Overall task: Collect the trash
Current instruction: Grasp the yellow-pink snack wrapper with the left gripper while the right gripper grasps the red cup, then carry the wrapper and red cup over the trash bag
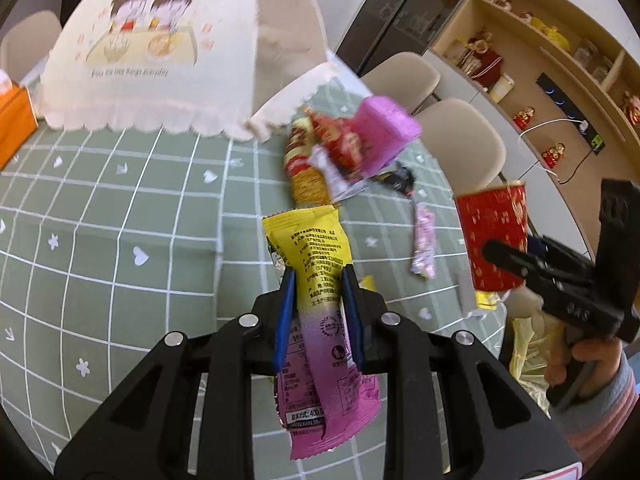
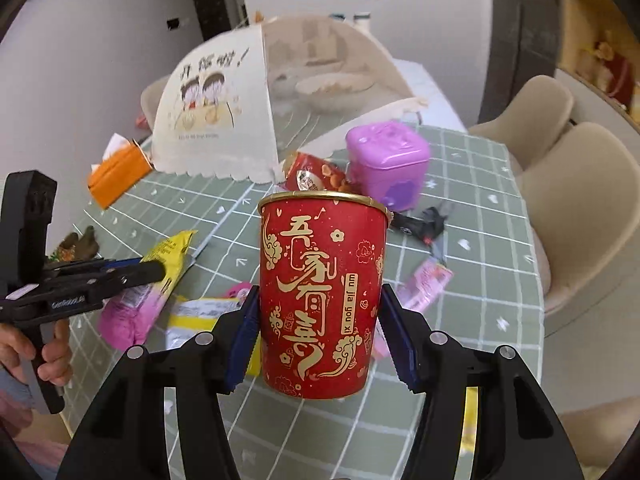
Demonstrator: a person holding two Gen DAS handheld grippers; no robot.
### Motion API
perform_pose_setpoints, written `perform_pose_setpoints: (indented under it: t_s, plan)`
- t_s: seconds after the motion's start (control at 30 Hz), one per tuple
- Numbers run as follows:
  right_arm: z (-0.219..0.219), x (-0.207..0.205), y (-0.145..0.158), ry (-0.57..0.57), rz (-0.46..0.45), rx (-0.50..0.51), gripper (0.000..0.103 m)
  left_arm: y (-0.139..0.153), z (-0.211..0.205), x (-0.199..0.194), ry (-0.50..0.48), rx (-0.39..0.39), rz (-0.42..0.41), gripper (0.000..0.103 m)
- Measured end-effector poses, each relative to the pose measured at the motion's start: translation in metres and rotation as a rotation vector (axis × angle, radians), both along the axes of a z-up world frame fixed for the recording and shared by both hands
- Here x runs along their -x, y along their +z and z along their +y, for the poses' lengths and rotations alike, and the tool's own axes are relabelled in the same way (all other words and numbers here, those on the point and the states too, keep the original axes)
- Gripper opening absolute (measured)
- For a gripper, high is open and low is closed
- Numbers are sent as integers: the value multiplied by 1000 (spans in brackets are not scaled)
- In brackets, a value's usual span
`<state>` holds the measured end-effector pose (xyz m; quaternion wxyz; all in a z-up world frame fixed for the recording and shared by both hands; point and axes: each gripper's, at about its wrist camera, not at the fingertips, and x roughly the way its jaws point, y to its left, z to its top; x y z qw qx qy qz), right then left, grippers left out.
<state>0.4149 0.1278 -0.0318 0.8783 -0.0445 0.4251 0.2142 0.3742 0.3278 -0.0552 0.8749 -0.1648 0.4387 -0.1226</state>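
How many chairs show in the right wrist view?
3. Two beige chairs stand at the table's right edge, one farther back, one nearer. A third shows behind the food cover. Others may be hidden.

Both wrist views sit close above the table [image 1: 120, 208] (somewhat blurred), sharing its cluttered middle.

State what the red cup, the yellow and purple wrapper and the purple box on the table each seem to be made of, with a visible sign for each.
Red cup: probably coated paper, going by its rolled gold rim and smooth printed wall.
Yellow and purple wrapper: thin plastic film, likely foil-lined; it creases, has a serrated end, and a silvery inside shows at a torn edge.
Purple box: moulded hard plastic, glossy with rounded corners.
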Motion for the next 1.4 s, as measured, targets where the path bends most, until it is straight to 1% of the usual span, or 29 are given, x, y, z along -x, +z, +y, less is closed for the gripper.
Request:
perform_pose_setpoints:
  t_s: [0.1, 0.23, 0.27, 0.33, 0.43, 0.47, 0.53, 0.67, 0.7, 0.83, 1.03, 1.17, 1.27, 1.4]
  plan:
    - [-18, 22, 12, -24, -21, -16, 55, 21, -15, 12, 2, -21, -61, 22]
    - [-46, 51, 32, -61, -53, -46, 55, 50, -36, 29, -2, -16, -150, 19]
    - [-57, 61, 39, -74, -73, -48, 55, 59, -45, 35, -6, -16, -178, 19]
    - [-73, 79, 51, -92, -116, -27, 55, 70, -58, 42, -12, -17, -204, 18]
    - [-99, 103, 68, -120, -172, -4, 55, 87, -87, 51, -43, -10, -244, 18]
    - [-111, 113, 73, -134, -189, -4, 55, 95, -102, 54, -64, -5, -263, 18]
    - [-132, 127, 82, -160, -215, -7, 55, 104, -123, 57, -95, 6, -284, 18]
    - [-180, 155, 94, -227, -253, -17, 55, 120, -178, 70, -160, 34, -324, 18]
    - [-197, 164, 96, -247, -261, -24, 55, 122, -190, 73, -174, 37, -328, 18]
    - [-240, 188, 99, -302, -282, -40, 55, 125, -240, 88, -246, 42, -328, 18]
    - [-294, 218, 96, -373, -303, -23, 55, 121, -318, 106, -373, 66, -294, 18]
    - [-324, 237, 91, -419, -307, -7, 55, 111, -369, 115, -453, 108, -250, 18]
    - [-346, 247, 89, -459, -312, -3, 55, 100, -395, 118, -494, 148, -228, 18]
    - [-371, 255, 85, -512, -314, 2, 55, 81, -428, 123, -540, 166, -179, 19]
